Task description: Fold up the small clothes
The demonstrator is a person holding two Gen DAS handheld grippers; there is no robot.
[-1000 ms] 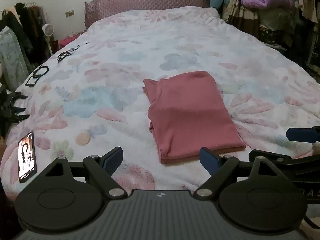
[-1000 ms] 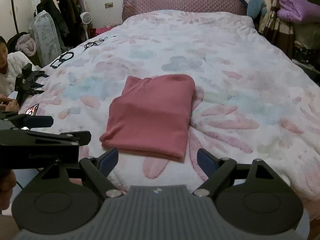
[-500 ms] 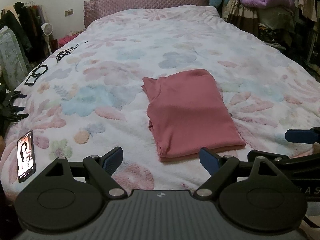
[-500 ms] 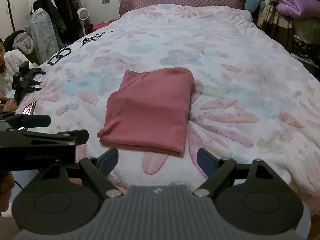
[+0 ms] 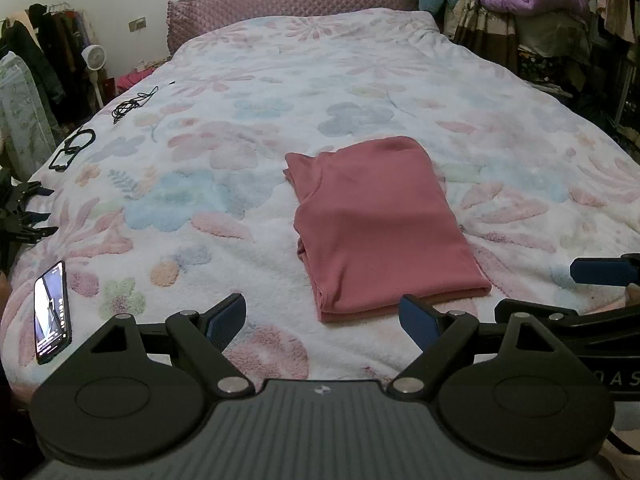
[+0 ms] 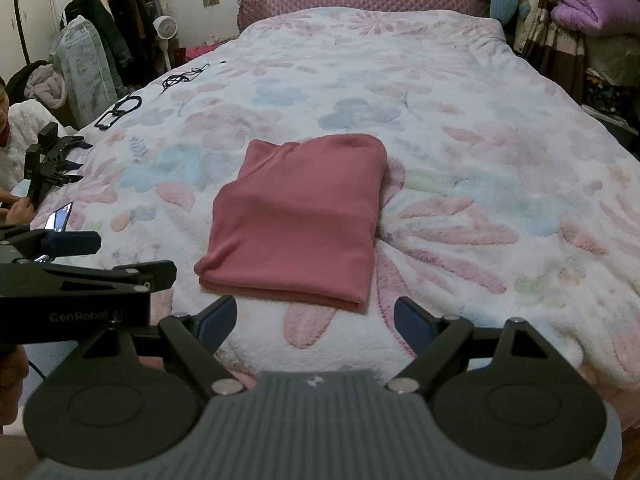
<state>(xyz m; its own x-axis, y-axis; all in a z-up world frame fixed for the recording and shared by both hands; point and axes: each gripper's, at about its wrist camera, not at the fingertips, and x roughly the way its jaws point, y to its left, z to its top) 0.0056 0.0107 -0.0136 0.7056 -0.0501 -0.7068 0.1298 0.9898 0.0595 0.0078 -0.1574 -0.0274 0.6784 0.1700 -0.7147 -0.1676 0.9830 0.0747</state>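
A folded pink garment [image 5: 380, 220] lies flat on the flowered bedspread [image 5: 224, 208], near the bed's front edge. It also shows in the right wrist view [image 6: 300, 220]. My left gripper [image 5: 322, 318] is open and empty, hovering just short of the garment's near edge. My right gripper [image 6: 316, 320] is open and empty too, just short of the same near edge. The right gripper shows at the right of the left wrist view [image 5: 600, 276]. The left gripper shows at the left of the right wrist view [image 6: 72, 248].
A phone [image 5: 52, 312] lies at the bed's front left. A black cable [image 5: 128, 106] and a black strap [image 5: 72, 152] lie along the left side. A seated person [image 6: 12, 136] holds another gripper [image 6: 48, 160] at the left. Clothes and bedding stand around the bed.
Both grippers have risen slightly and pulled back a little; the view tilted down. The garment has not moved.
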